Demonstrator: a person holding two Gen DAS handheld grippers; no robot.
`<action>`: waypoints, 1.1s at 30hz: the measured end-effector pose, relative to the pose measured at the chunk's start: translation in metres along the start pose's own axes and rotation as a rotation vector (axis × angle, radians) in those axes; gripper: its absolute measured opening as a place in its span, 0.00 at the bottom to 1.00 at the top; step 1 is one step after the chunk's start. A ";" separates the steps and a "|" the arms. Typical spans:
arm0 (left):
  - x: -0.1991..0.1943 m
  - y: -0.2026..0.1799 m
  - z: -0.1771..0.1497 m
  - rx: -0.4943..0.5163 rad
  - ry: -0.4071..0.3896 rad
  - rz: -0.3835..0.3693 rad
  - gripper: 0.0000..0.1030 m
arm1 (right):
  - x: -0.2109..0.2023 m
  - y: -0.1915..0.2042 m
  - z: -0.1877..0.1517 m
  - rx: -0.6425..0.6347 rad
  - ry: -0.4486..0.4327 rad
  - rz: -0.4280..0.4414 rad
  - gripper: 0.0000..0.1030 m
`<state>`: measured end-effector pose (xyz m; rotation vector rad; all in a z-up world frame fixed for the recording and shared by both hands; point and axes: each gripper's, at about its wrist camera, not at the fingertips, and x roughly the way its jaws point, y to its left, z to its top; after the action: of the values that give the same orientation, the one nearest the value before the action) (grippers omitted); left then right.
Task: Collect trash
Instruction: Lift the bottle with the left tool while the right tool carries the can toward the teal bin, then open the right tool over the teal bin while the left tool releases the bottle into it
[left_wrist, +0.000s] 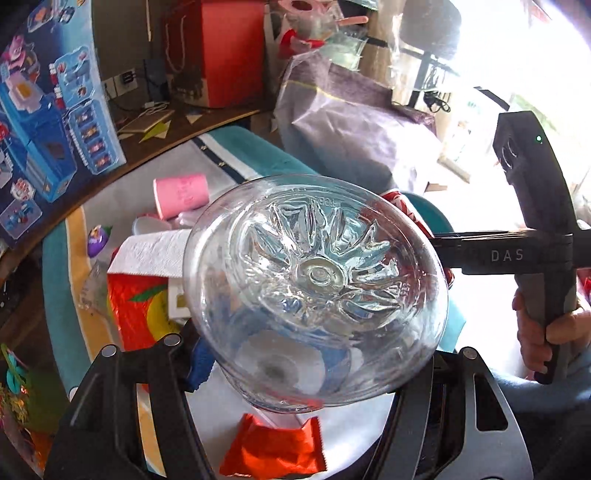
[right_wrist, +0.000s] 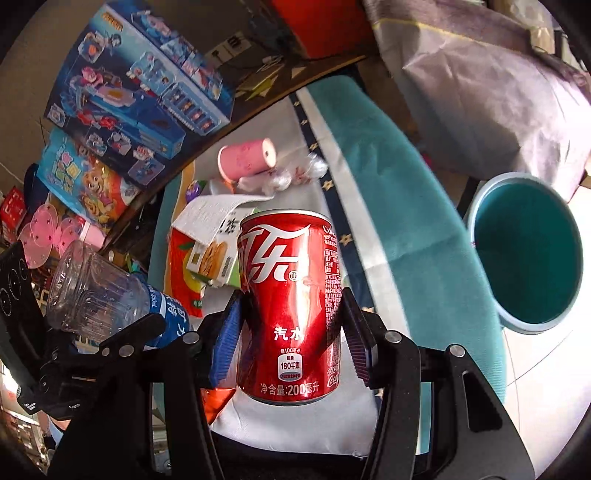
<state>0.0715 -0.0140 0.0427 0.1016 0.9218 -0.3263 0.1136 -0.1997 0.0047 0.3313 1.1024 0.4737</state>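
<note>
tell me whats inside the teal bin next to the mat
The teal bin looks empty: only its bare teal inner wall and floor show in the right wrist view. Its near rim hides a strip of the bottom.

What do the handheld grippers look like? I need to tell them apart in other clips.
Both are black plastic frames with round silver bolts. The left gripper shows a blue ribbed pad. The right gripper has one blue ribbed pad and one dark purplish pad. Seen from the left wrist view, the right one's black and grey handle carries white letters "DAS" and a small green light.
</note>
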 end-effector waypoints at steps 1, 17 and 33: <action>0.003 -0.008 0.007 0.011 -0.005 -0.010 0.65 | -0.009 -0.011 0.004 0.016 -0.024 -0.013 0.49; 0.155 -0.186 0.116 0.209 0.130 -0.223 0.65 | -0.081 -0.233 0.004 0.374 -0.174 -0.275 0.49; 0.283 -0.210 0.120 0.174 0.300 -0.253 0.68 | -0.041 -0.286 0.014 0.424 -0.087 -0.335 0.49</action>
<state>0.2548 -0.3055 -0.0989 0.1987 1.2058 -0.6392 0.1687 -0.4657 -0.0955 0.5209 1.1423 -0.0759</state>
